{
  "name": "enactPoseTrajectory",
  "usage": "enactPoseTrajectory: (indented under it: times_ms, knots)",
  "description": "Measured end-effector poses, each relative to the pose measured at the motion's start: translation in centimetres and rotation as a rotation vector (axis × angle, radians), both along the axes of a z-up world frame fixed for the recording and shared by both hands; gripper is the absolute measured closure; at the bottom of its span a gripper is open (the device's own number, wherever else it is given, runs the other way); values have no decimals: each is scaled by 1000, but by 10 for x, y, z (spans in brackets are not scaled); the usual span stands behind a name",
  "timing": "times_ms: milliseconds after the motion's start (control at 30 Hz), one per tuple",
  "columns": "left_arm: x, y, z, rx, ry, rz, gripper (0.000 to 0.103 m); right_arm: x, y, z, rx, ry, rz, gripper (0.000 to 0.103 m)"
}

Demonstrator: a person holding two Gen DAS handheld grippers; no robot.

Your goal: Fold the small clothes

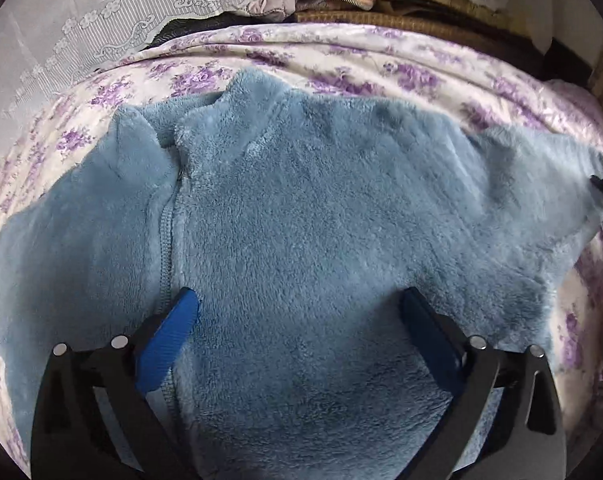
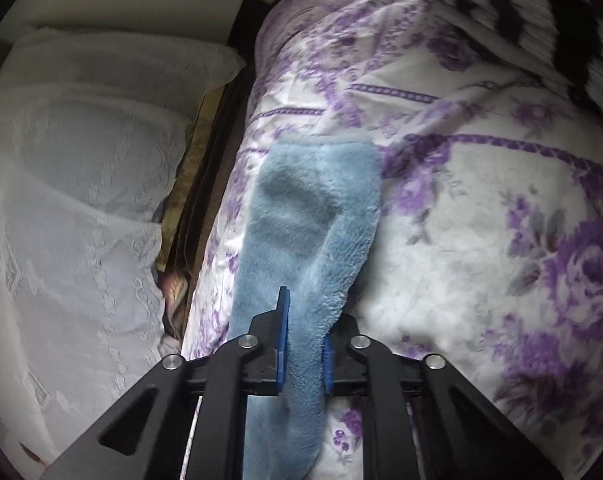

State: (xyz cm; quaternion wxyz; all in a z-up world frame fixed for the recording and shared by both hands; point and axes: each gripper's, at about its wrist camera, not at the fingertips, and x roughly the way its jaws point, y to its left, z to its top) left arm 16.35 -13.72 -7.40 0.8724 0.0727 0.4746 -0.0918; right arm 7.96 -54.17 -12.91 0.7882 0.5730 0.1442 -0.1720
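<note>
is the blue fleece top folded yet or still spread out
Spread out: the fleece top lies flat on the floral quilt, sleeves out sideways; the right gripper pinches one sleeve.

The blue garment (image 1: pixel 301 208) is thick, fuzzy fleece, matt and deep-piled, with a knitted ribbed strip down its front. The floral bedcover (image 2: pixel 481 240) under it looks like smooth, faintly shiny printed cloth. The left gripper (image 1: pixel 299 308) and right gripper (image 2: pixel 303 344) are matt black plastic with ridged blue pads (image 1: pixel 169 336) and shiny metal pins. A sheer embroidered lace cloth (image 2: pixel 81 184) lies alongside.
</note>
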Motion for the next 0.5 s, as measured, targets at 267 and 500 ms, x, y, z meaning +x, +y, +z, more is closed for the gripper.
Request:
enactPoseTrajectory:
  times_ms: [267, 500]
  knots:
    - [-11, 51, 32, -97, -65, 57, 5, 30, 63, 74, -283, -46, 250, 92]
    - [-1, 107, 44, -165, -41, 191, 5, 37, 110, 101, -358, -76, 426, 92]
